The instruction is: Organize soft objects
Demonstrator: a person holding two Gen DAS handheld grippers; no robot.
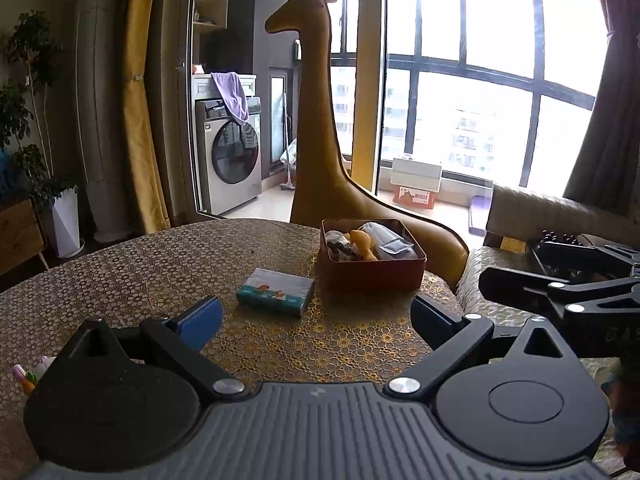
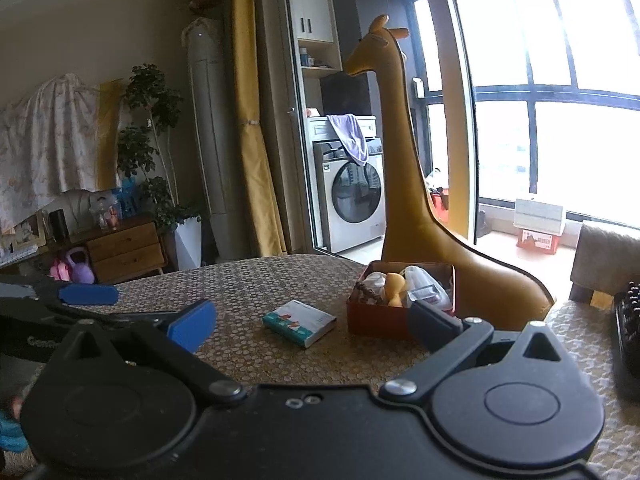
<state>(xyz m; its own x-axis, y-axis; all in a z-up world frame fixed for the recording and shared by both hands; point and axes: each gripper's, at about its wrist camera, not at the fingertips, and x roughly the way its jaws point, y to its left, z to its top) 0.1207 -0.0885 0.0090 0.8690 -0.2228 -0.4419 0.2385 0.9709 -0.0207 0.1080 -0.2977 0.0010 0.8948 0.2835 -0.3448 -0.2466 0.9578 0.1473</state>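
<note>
Both claws hang spread and empty over the worktop, the tissue pack lying flat just ahead, long axis slanting crosswise, nearly centred before the left claw, left of the right claw, beside the box.

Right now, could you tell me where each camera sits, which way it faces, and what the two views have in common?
Left wrist: rides the left gripper, facing across the table toward the tissue pack and red box; its open blue fingers show, with the right gripper at the right edge.
Right wrist: rides the right gripper, same heading, from further right; the left gripper shows at left.
Shared: pack, box, giraffe, washing machine.
</note>
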